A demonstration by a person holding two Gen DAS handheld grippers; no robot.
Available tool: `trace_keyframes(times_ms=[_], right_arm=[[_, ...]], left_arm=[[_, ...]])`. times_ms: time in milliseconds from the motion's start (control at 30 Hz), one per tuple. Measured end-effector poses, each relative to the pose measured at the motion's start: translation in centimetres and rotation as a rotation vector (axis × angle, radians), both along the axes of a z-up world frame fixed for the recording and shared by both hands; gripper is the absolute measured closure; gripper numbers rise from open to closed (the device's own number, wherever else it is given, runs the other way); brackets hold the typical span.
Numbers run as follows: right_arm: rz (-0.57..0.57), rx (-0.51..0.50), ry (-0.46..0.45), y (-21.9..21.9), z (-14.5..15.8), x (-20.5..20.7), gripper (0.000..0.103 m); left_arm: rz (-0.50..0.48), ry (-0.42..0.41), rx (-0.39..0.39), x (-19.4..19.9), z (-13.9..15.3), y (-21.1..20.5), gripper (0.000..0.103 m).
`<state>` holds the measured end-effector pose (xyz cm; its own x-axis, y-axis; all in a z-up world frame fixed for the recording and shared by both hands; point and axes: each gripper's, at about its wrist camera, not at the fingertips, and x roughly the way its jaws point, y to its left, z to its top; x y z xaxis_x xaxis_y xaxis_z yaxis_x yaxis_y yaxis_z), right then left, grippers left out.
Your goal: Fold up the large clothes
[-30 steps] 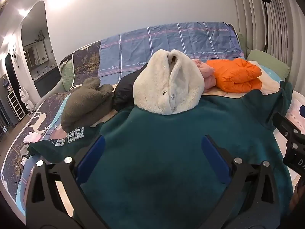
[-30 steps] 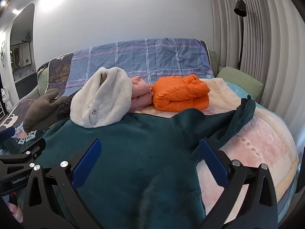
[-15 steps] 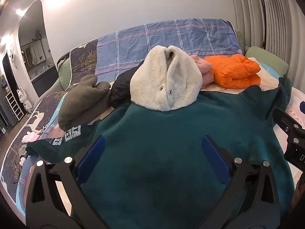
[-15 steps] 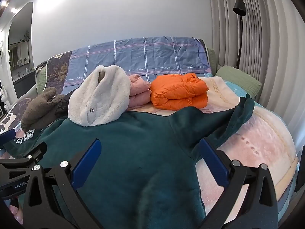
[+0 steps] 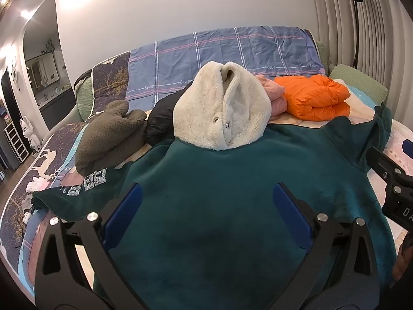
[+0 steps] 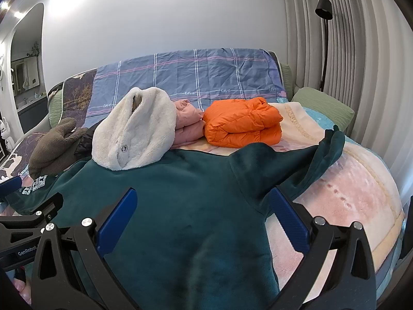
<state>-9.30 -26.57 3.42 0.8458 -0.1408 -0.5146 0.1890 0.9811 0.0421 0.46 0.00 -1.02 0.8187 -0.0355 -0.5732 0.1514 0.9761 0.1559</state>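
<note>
Looking along the left claw (image 5: 206, 214), its blue fingers stand wide apart over the dark green fleece garment (image 5: 232, 180), which lies spread flat on the bed (image 5: 15, 206) with its printed sleeve (image 5: 77, 188) stretched outward and a cream fleece (image 5: 222, 111) resting on its far edge. From the right claw (image 6: 201, 217), likewise spread and gripping nothing, the other sleeve (image 6: 296, 160) trails over the pink blanket (image 6: 348, 193); the orange jacket (image 6: 242, 121) already sits folded, so I judge this garment's folding has barely started.
</note>
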Motion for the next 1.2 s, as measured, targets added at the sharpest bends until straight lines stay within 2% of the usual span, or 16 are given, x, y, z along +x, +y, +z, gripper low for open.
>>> trace_keyframes(times_ms=[1200], right_arm=[[-0.011,0.005,0.001,-0.49,-0.05,-0.26,0.001]], left_arm=[[-0.001,0.008,-0.016,-0.01,-0.27,0.01,0.002]])
